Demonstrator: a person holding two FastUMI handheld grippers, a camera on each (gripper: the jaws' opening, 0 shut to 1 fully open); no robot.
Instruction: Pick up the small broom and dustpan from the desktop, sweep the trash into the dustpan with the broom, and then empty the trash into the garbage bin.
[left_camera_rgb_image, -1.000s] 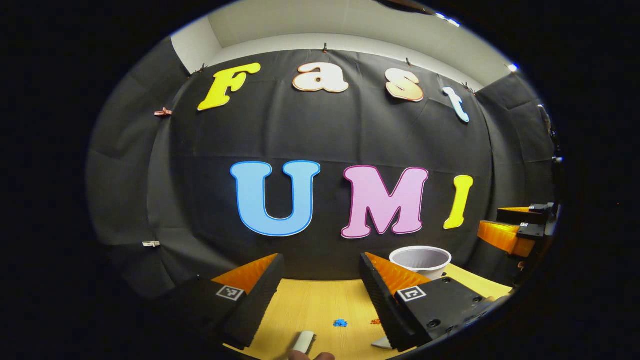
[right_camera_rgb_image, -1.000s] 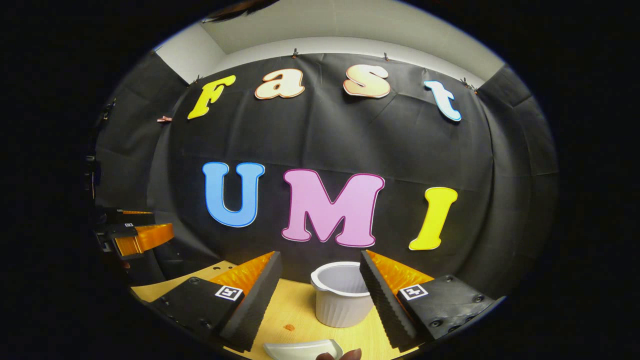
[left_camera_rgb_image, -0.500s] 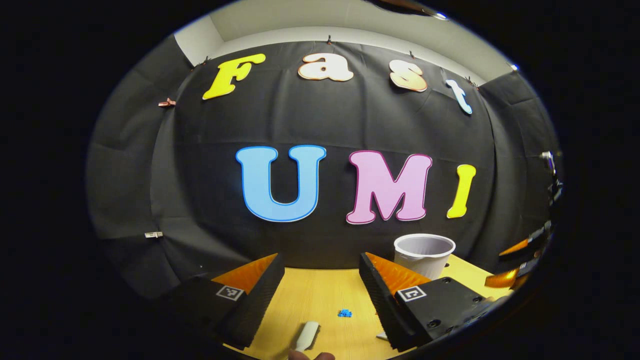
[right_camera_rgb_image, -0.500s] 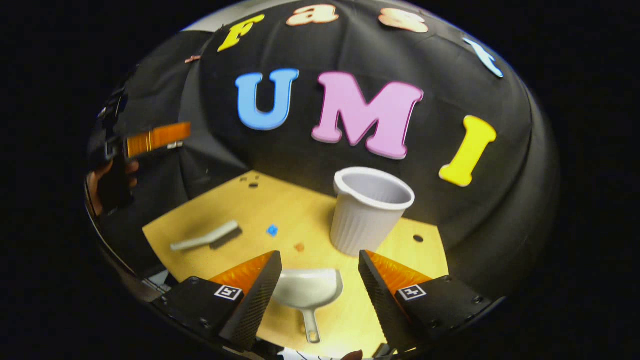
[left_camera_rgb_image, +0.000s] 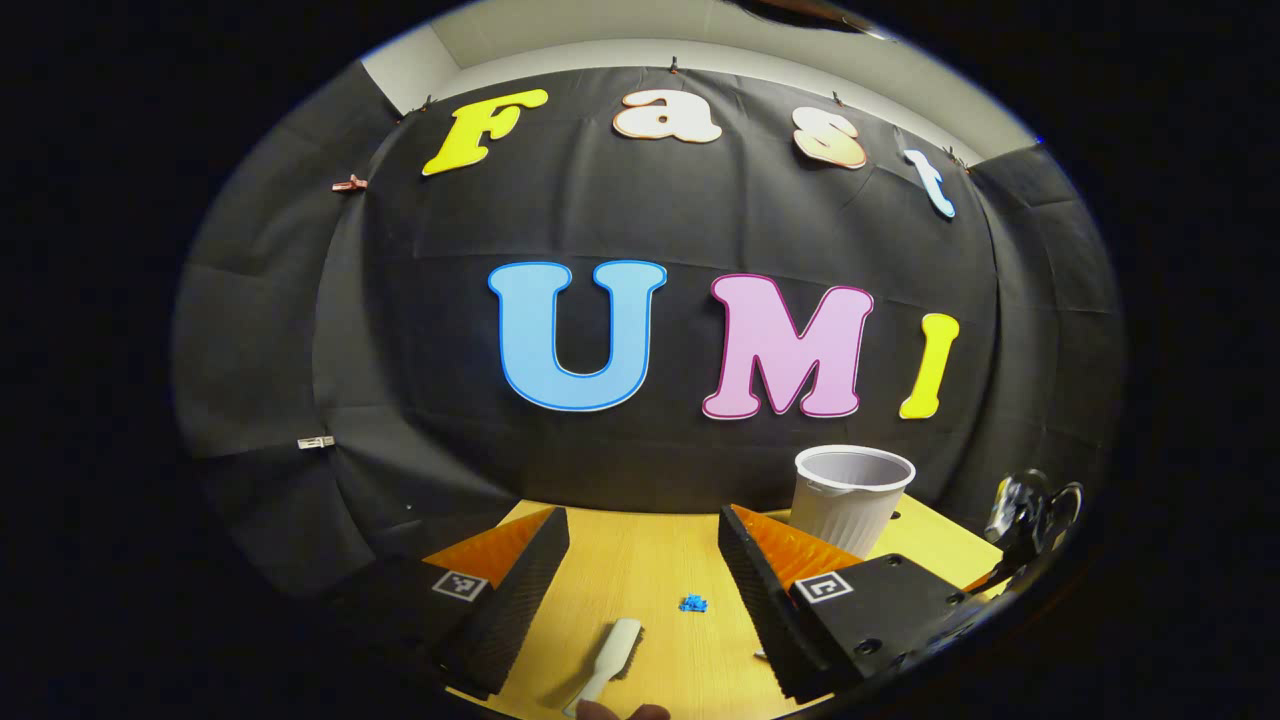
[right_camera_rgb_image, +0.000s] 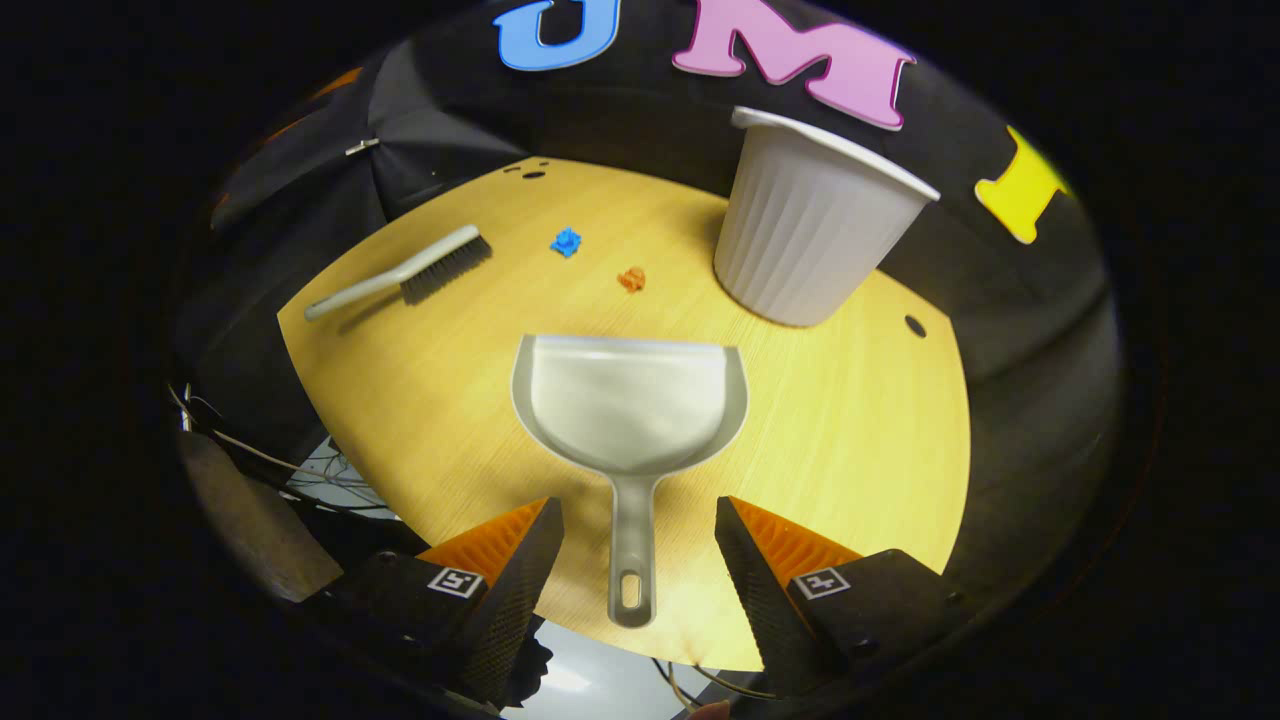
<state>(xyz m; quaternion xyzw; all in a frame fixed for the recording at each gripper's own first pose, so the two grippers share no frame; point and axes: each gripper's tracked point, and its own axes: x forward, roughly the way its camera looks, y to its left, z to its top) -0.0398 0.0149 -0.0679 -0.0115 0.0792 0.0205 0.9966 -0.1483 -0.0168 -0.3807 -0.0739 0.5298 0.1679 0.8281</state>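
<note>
Two grippers are held spread and empty. The right gripper (right_camera_rgb_image: 640, 560) is aligned over the dustpan (right_camera_rgb_image: 630, 400) handle for a grasp; the left gripper (left_camera_rgb_image: 643, 580) is aimed toward the broom (left_camera_rgb_image: 610, 660), beside the blue scrap (left_camera_rgb_image: 692, 603) and garbage bin (left_camera_rgb_image: 850, 495).

no legible text, square coded tags (unreadable) on tool (right_camera_rgb_image: 640, 555)

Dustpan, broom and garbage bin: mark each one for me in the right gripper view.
dustpan (right_camera_rgb_image: 630, 400), right gripper view, on the middle of its scoop.
broom (right_camera_rgb_image: 445, 268), right gripper view, on the bristle head.
garbage bin (right_camera_rgb_image: 805, 235), right gripper view, on its ribbed side wall.
</note>
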